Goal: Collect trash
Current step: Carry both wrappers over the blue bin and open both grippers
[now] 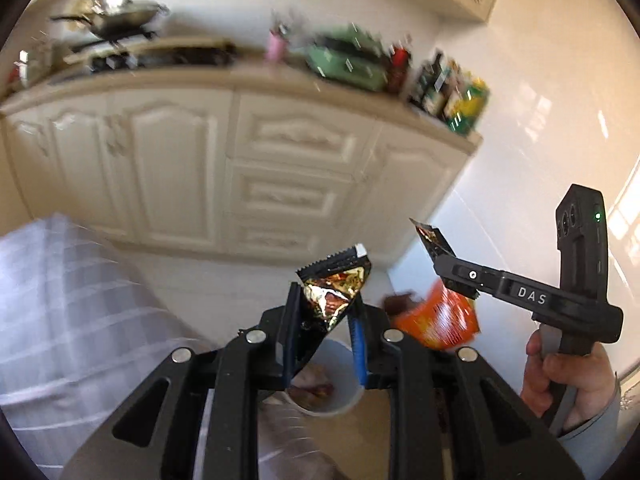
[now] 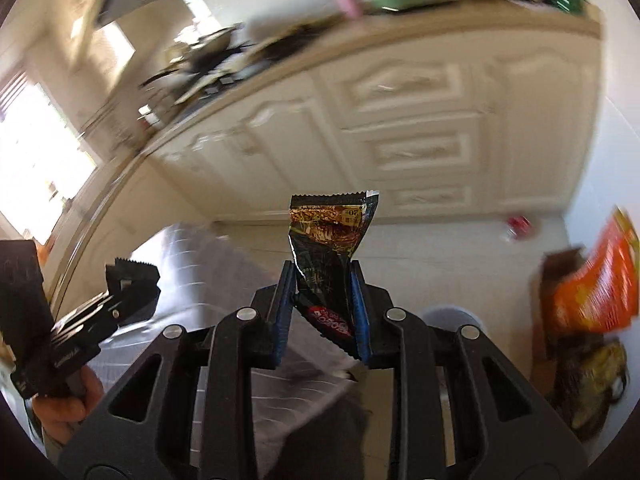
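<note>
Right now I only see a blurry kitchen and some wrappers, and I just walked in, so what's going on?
A person is collecting trash with a handheld tool in each hand. The left tool is shut on a crumpled gold-and-black wrapper, above a white cup with scraps inside. The right tool is shut on a dark snack wrapper. An orange bag stands off to the side, with cream kitchen cabinets behind.

Cream panelled cabinets (image 1: 288, 168) fill the frame's centre; on the surface (image 1: 240, 74) above, a wok (image 1: 120, 20) upper left, a green appliance (image 1: 348, 62) and bottles (image 1: 452, 88) upper right.
</note>
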